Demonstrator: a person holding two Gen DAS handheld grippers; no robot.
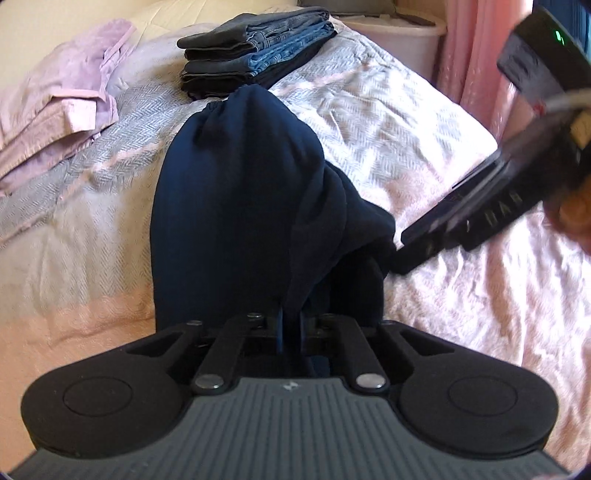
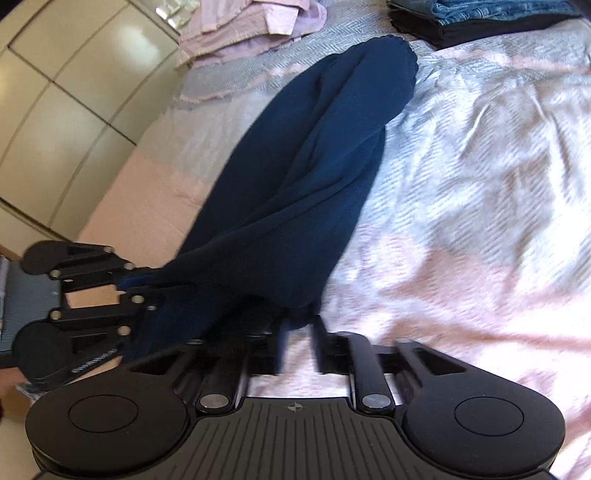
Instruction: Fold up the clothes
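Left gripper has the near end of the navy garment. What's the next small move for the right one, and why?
Probably close the right gripper on the near edge of the navy garment. Its jaws stand apart at the bunched cloth, while the left gripper is clamped on that same end, so both would then hold it for the fold.

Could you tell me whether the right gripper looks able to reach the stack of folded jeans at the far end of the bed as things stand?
Probably yes: the right gripper looks open, and bare bedspread lies between it and the folded jeans, with the navy garment off to the left.
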